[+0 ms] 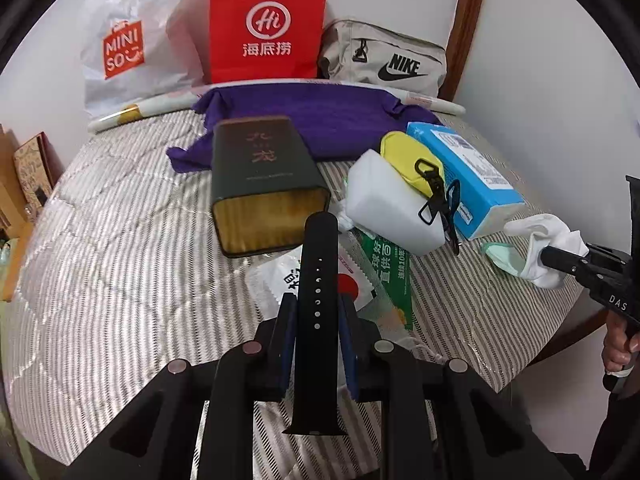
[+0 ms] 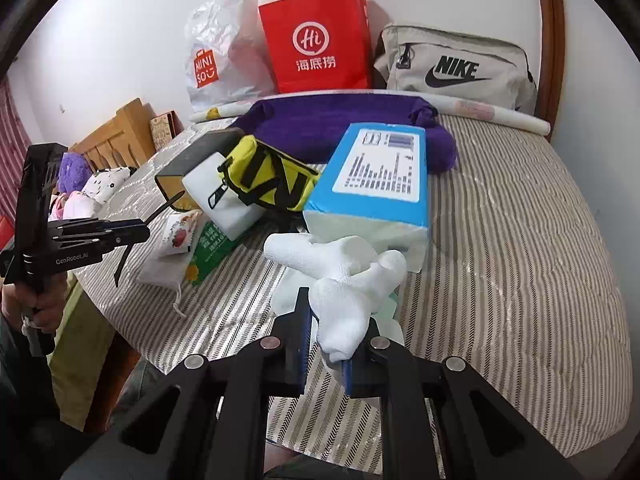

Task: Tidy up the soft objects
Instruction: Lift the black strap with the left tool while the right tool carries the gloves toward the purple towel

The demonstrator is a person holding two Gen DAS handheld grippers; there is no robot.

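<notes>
Left wrist view shows the left gripper (image 1: 316, 320) closed on a black strap (image 1: 314, 300), which stands upright between the pads and pokes out above and below them, just in front of the tin (image 1: 260, 184). The right gripper (image 2: 336, 344) is shut tight on a white sock (image 2: 344, 284), bunched and crumpled, held clear of the striped bed (image 2: 520, 260) to the right of the tin.

By the look of things the task is early. Two soft items are in hand, but neither appears to have reached a resting place, and where they are meant to go cannot be told. The pile beside the tin looks unsorted: a white pouch (image 1: 384, 208) leans just right of it, a yellow pouch (image 1: 412, 160) with a black clip rests on that, and a blue box (image 1: 464, 176) lies further right. Flat packets (image 1: 384, 272) sit in front of the tin, under the strap. A purple cloth (image 1: 320, 120) is spread behind the tin, and beyond it a white bag (image 1: 124, 48), a red bag (image 1: 266, 28) and a grey bag (image 1: 384, 56) stand against the wall.

The strap is a stiff, smooth band with a row of small holes; the sock is limp and folds over the pads.
</notes>
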